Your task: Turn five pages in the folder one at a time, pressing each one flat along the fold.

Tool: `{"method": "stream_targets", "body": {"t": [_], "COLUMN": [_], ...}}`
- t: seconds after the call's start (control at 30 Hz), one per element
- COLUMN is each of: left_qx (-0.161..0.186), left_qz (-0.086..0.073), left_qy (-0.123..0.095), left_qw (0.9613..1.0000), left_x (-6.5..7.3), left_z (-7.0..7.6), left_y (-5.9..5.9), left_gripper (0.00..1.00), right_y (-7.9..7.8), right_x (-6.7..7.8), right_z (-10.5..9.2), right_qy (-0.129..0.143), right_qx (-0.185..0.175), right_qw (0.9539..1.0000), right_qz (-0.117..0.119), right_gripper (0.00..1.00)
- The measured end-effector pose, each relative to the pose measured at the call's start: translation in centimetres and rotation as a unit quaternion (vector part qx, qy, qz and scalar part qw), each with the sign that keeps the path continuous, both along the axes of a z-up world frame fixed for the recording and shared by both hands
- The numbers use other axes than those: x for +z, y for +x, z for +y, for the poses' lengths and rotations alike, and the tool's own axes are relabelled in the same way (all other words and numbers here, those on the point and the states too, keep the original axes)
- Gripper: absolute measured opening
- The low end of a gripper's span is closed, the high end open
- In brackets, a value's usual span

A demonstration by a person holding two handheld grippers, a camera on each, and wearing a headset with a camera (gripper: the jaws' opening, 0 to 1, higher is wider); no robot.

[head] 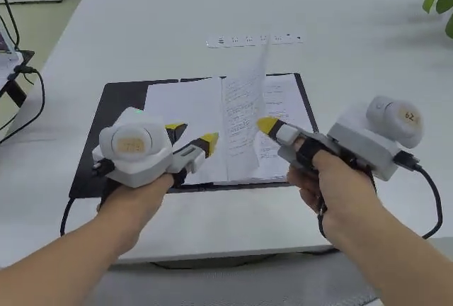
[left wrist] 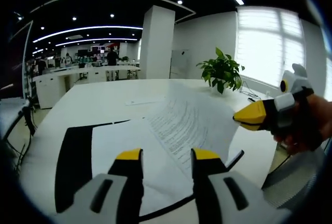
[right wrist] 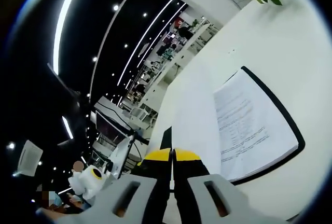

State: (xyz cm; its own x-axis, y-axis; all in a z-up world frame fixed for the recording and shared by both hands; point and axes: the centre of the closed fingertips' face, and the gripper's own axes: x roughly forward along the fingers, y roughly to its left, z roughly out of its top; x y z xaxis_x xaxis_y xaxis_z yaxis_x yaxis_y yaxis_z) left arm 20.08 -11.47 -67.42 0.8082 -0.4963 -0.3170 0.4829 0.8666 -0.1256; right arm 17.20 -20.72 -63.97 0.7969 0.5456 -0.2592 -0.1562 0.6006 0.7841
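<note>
The right gripper [head: 267, 126] is pinching a page [head: 244, 108] upright over the folder [head: 120, 104], which is lying near the desk's [head: 141, 8] front edge. The left gripper [head: 193, 136] is hovering, jaws parted. Judging by this, the page is turning, pressing is pending, and the tally is unknowable.

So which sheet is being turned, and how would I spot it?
Find the black folder lying open on the white table. Near its middle fold, one printed sheet stands up on edge, pinched by the yellow-tipped right gripper. The other pages all lie flat.
</note>
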Motion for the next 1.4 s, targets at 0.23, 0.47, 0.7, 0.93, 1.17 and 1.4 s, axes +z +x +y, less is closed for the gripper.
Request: {"method": "stream_targets", "body": {"t": [0.23, 0.47, 0.7, 0.93, 1.17, 1.4], "left_qx": [0.008, 0.009, 0.021, 0.038, 0.053, 0.065], "left_qz": [-0.016, -0.014, 0.008, 0.021, 0.031, 0.039], "left_qy": [-0.003, 0.0, 0.008, 0.003, -0.001, -0.01], "left_qw": [0.9998, 0.9999, 0.9997, 0.9991, 0.9981, 0.9971], "left_x": [1.3, 2.2, 1.0, 0.2, -0.3, -0.7], "left_z": [3.3, 5.6, 8.9, 12.3, 14.6, 16.2], "left_y": [-0.6, -1.5, -2.7, -3.3, -3.7, -4.2], "left_gripper": [0.36, 0.37, 0.37, 0.35, 0.33, 0.3], "right_y": [0.0, -0.4, -0.4, -0.1, 0.3, 0.6], "right_x": [0.0, 0.2, -0.6, -1.7, -3.9, -5.7], "right_z": [2.3, 4.9, 7.6, 10.7, 13.1, 15.8], "right_qy": [-0.023, -0.059, -0.097, -0.151, -0.216, -0.27], "right_qx": [0.014, 0.029, 0.052, 0.078, 0.105, 0.146], "right_qw": [0.9995, 0.9975, 0.9936, 0.9849, 0.9703, 0.9515], "right_qz": [-0.015, -0.026, -0.028, -0.031, -0.026, -0.024], "right_gripper": [0.0, 0.0, 0.0, 0.0, 0.0, 0.0]}}
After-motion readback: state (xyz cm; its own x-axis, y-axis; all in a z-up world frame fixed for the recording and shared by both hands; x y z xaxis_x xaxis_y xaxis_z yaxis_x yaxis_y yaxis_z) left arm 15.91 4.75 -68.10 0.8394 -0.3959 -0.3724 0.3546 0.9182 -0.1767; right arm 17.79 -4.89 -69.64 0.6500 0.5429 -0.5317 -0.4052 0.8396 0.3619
